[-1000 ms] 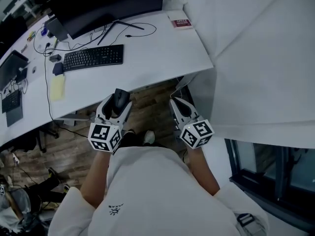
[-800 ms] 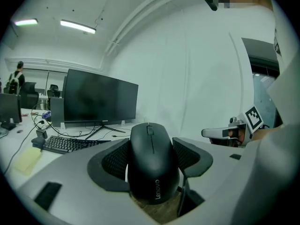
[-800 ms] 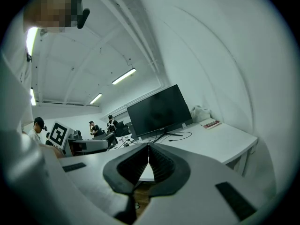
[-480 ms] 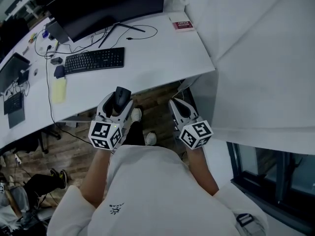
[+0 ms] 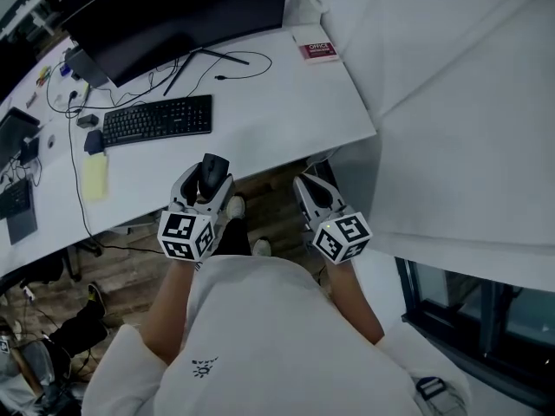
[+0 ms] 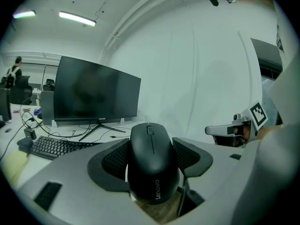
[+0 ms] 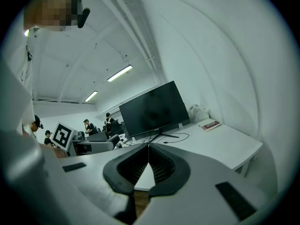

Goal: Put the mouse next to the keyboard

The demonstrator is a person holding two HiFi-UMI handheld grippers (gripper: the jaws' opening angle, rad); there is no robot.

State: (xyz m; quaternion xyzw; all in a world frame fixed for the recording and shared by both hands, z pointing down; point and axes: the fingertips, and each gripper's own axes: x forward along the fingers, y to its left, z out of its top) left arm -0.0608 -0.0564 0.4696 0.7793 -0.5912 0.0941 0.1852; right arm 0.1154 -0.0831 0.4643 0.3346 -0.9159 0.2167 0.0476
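Note:
A black Lenovo mouse sits between the pads of my left gripper, which is shut on it and held just off the near edge of the white desk. The black keyboard lies on the desk ahead and to the left, in front of the dark monitor. My right gripper hangs beside the left one, off the desk edge, shut with its tips touching and nothing in it.
A yellow pad and cables lie by the keyboard. A red-and-white booklet sits at the desk's far right corner. White sheeting hangs on the right. Wooden floor and the person's shoes show below the desk edge.
The view has shifted slightly, and the keyboard sits a little lower and further left in the frame. Both grippers keep their pose, the mouse still held in the left one. The feet below have moved.

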